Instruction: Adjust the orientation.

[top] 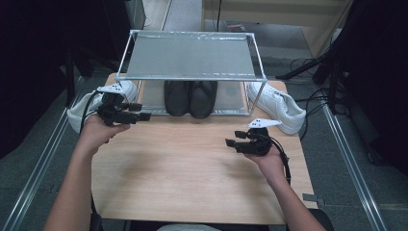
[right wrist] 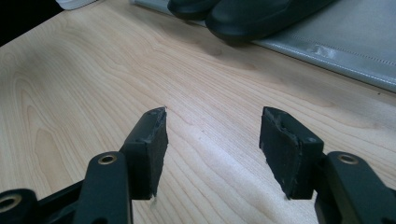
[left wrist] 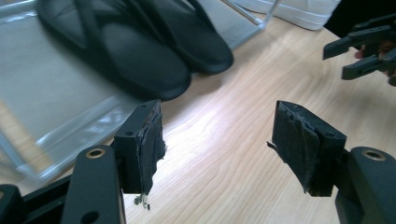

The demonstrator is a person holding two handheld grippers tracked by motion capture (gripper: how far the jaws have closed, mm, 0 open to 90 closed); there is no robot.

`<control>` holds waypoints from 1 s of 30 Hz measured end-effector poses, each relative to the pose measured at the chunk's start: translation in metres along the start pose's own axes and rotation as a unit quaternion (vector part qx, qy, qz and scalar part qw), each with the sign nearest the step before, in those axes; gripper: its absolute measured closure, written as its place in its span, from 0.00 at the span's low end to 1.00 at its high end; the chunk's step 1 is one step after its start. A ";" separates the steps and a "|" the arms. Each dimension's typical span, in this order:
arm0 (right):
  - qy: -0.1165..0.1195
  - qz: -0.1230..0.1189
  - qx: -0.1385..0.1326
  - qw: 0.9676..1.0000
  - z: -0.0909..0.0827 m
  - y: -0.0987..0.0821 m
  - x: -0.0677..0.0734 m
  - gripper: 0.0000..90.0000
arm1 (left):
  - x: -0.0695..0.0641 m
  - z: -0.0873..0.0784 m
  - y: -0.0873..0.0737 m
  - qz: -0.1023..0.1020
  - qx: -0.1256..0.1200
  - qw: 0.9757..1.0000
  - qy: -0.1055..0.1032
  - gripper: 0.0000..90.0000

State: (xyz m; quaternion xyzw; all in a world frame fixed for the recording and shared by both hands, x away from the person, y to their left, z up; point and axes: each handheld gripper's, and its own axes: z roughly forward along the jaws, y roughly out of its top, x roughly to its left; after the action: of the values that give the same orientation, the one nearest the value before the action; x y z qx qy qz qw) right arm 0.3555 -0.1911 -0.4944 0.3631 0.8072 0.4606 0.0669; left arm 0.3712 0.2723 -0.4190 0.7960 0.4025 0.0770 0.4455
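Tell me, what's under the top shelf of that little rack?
A pair of black sandals sits on the rack's bottom shelf. The top shelf covers their heels.

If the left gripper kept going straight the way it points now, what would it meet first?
Probably the toe of the nearer black slipper on the rack's lower shelf. The left gripper, jaws open and empty, looks across bare table towards the slippers; depth is unclear, so it might pass just beside the toes.
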 end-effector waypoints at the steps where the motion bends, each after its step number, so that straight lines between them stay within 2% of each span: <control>1: 0.000 0.000 0.001 1.000 0.000 0.000 0.000 0.47 | 0.002 -0.003 -0.002 -0.004 0.000 1.000 0.004 0.38; 7: 0.005 -0.002 0.001 1.000 0.004 0.003 0.000 0.47 | 0.018 -0.022 -0.015 -0.025 -0.013 0.999 0.018 0.38; 11: 0.011 -0.005 0.005 1.000 0.008 0.005 0.002 0.47 | 0.026 -0.032 -0.023 -0.033 -0.013 0.998 0.043 0.38; 16: 0.015 -0.008 0.008 1.000 0.012 0.007 0.003 0.47 | 0.035 -0.043 -0.032 -0.047 -0.019 0.997 0.062 0.38; 20: 0.017 -0.011 0.007 1.000 0.013 0.008 0.004 0.47 | 0.045 -0.052 -0.039 -0.060 -0.023 0.994 0.087 0.38; 22: 0.017 -0.011 0.008 1.000 0.014 0.008 0.004 0.47 | 0.050 -0.056 -0.043 -0.066 -0.026 0.994 0.088 0.38; 30: 0.013 -0.007 0.013 1.000 0.014 0.006 0.004 0.47 | 0.070 -0.064 -0.054 -0.091 -0.032 0.988 0.119 0.39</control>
State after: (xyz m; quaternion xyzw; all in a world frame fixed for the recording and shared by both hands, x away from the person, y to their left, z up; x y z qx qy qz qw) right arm 0.3622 -0.1774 -0.4963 0.3516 0.8165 0.4546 0.0548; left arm 0.3564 0.3782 -0.4392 0.7267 0.5203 0.1430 0.4251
